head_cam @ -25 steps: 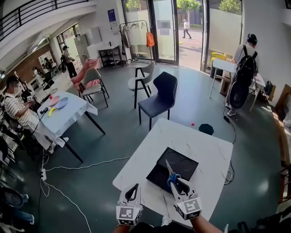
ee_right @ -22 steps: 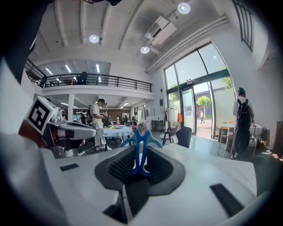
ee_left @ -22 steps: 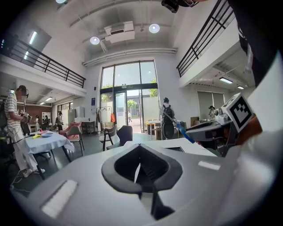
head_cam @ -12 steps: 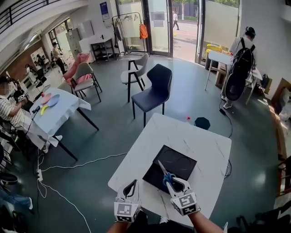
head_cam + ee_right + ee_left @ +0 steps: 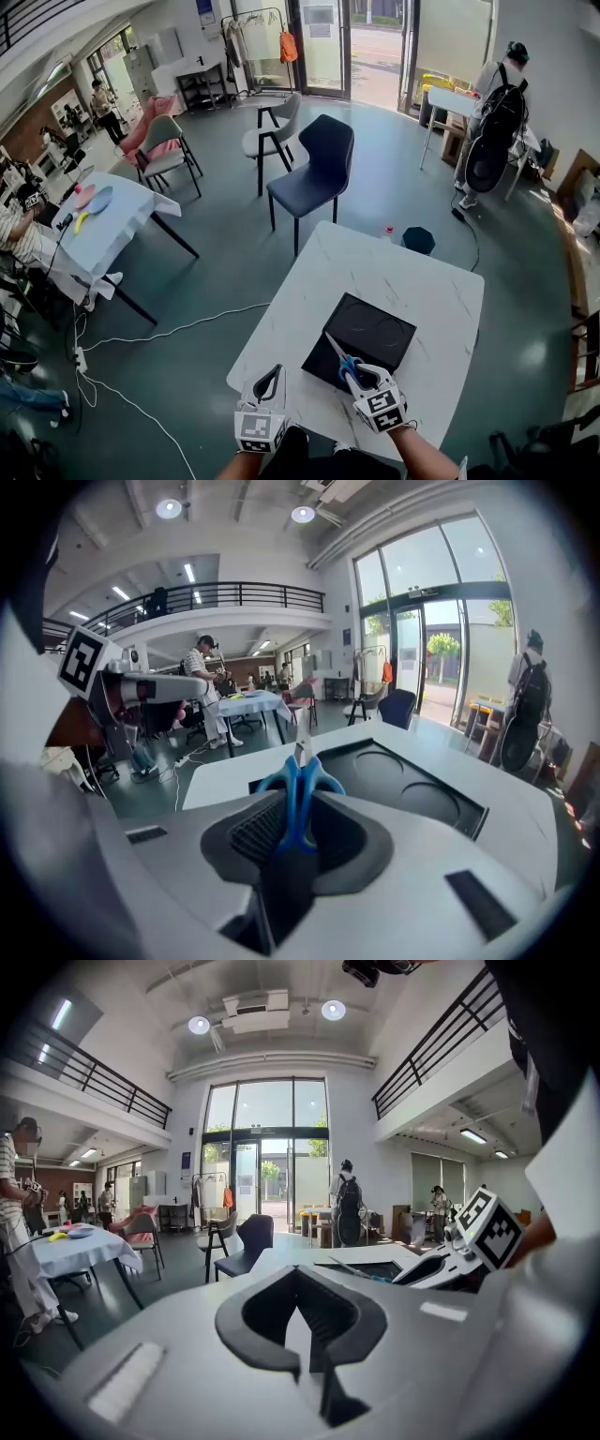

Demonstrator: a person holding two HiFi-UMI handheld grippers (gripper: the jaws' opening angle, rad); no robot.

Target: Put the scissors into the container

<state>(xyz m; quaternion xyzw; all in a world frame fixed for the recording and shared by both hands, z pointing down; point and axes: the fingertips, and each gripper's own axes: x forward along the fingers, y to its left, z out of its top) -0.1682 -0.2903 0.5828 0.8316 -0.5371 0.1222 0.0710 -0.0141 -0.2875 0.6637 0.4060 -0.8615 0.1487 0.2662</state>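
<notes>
A white marble-patterned table [image 5: 427, 281] fills the near part of the head view, standing on a grey floor [image 5: 216, 272]. Beyond its far edge stands a dark blue chair [image 5: 314, 169], apart from the table. On the table's near half lies the container [image 5: 380, 328], a flat black square tray with two shallow round hollows in its bottom.

The left claw [image 5: 272, 373] hangs off the table's near left edge, above the floor. Its jaws are clenched tip to tip with nothing between them.

The right claw [image 5: 357, 375] hovers at the near corner of the container and is grasping the scissors [image 5: 343, 360] by their blue handles, which are pinched between its two pads. The handles stand on edge in the grip, and the shiny blades are closed. They point away from the person and to the left, reaching over the container's near left part. Whether the blade tip touches the tray cannot be told.
</notes>
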